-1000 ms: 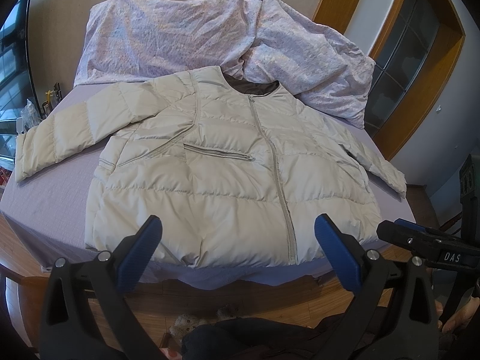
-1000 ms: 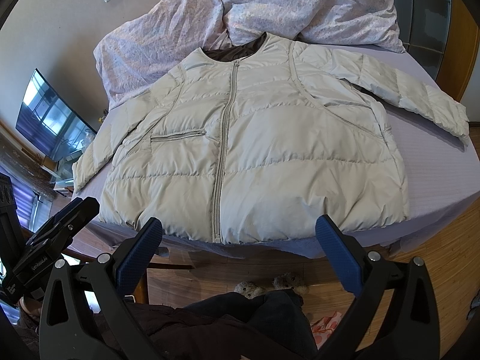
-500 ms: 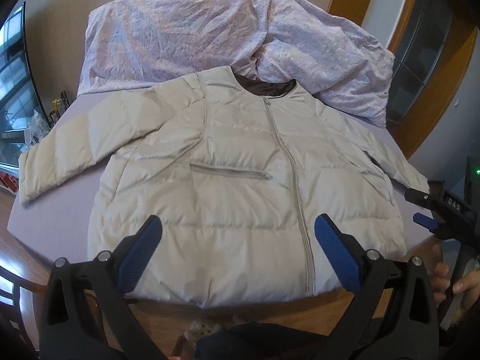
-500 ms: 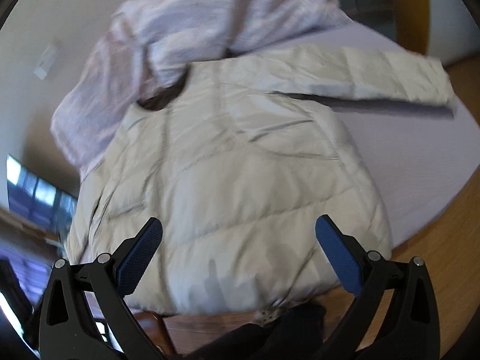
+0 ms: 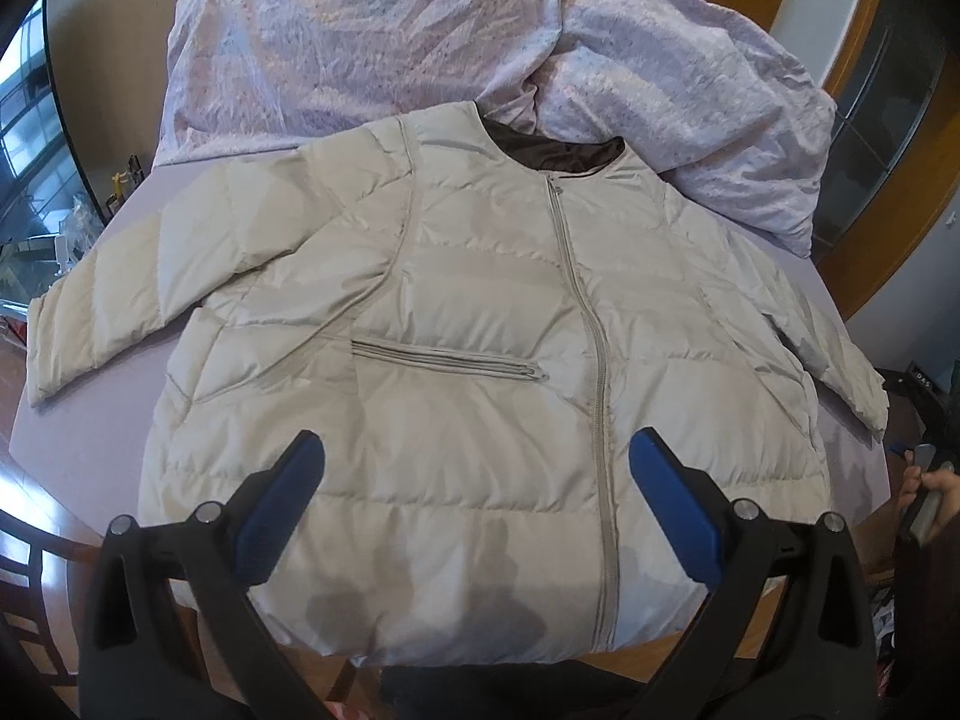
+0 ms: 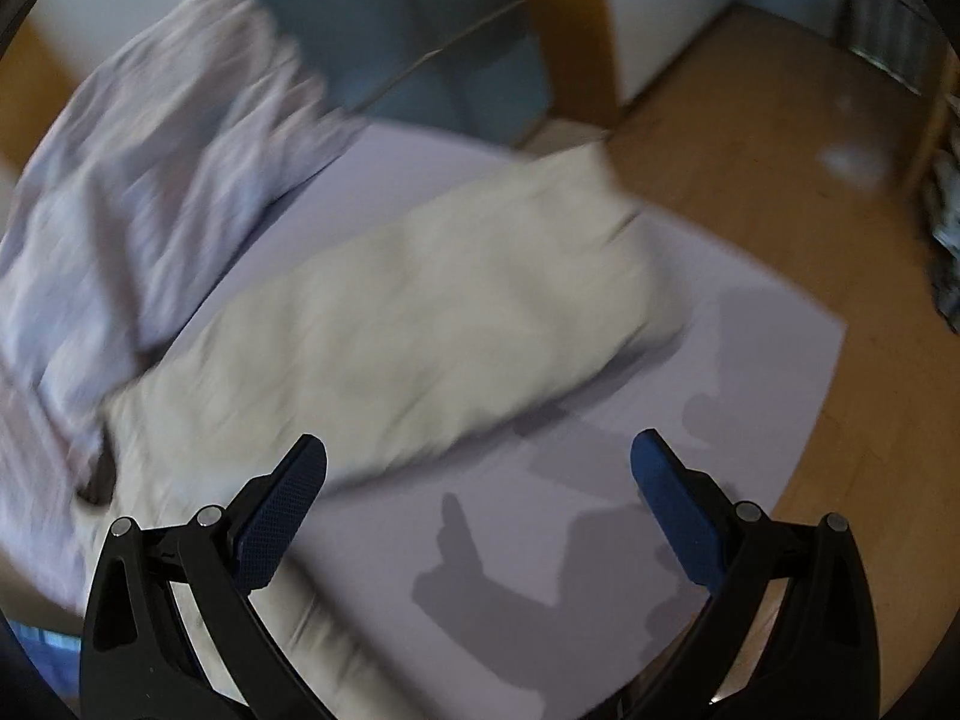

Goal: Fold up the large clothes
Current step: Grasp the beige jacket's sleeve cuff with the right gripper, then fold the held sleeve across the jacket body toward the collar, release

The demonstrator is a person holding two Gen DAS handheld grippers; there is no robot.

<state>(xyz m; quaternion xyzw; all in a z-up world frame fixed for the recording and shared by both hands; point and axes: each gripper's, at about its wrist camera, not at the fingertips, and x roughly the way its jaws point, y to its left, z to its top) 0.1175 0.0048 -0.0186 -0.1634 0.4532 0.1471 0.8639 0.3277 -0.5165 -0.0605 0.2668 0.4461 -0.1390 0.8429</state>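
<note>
A pale beige puffer jacket (image 5: 480, 360) lies flat and zipped on the lilac bed sheet (image 5: 90, 432), both sleeves spread out. My left gripper (image 5: 474, 456) hangs open over the jacket's lower hem, nothing between its blue pads. In the blurred right wrist view, the jacket's right sleeve (image 6: 432, 300) stretches across the sheet (image 6: 690, 420). My right gripper (image 6: 477, 456) is open above the bare sheet just beside that sleeve. A hand (image 5: 936, 492) holding the right gripper shows at the left wrist view's right edge.
A rumpled lilac floral quilt (image 5: 480, 54) is heaped at the head of the bed behind the collar. Wooden floor (image 6: 780, 168) lies past the bed's right edge, with a wooden door frame (image 5: 888, 168) beyond. A window (image 5: 24, 138) is at far left.
My right gripper has swung fast to the right, from facing the whole jacket to hovering by the right sleeve. My left gripper has moved in closer over the hem.
</note>
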